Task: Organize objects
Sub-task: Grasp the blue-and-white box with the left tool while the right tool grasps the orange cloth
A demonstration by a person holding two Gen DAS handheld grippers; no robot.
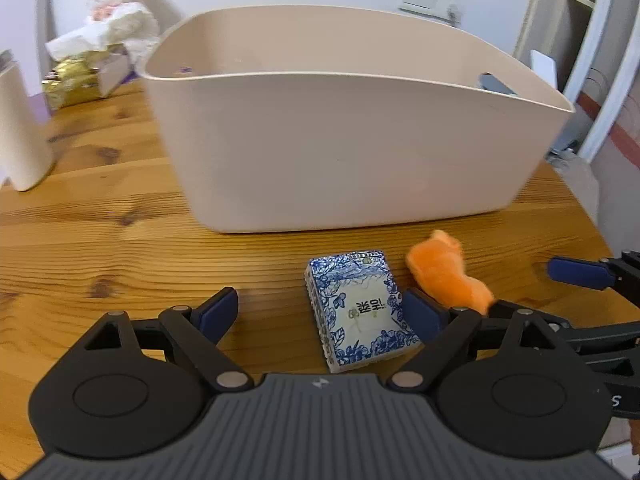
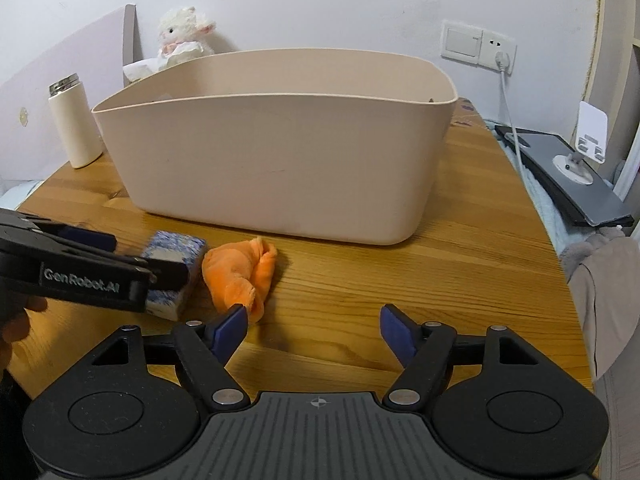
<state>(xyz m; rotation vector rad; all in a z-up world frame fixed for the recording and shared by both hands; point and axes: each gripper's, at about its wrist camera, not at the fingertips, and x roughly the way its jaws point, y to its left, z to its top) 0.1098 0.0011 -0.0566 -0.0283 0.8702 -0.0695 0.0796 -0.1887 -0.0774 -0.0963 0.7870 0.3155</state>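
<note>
A blue-and-white patterned box [image 1: 360,312] lies flat on the wooden table [image 1: 120,248], between the fingers of my open left gripper [image 1: 320,310] and close to its right pad. An orange plush toy [image 1: 448,276] lies just right of the box, in front of the big beige bin [image 1: 340,140]. In the right wrist view my right gripper [image 2: 316,320] stands open over bare wood, its left fingertip beside the orange plush toy [image 2: 240,276]. The left gripper [image 2: 136,254] straddles the box [image 2: 172,268] there. The beige bin [image 2: 272,160] stands behind both.
A white bottle [image 2: 74,124], a plush lamb [image 2: 184,32] and a gold packet [image 1: 76,76] stand at the back left. To the right, off the table, are a dark flat device [image 2: 572,184], a phone stand [image 2: 588,140] and a person's sleeve [image 2: 608,292].
</note>
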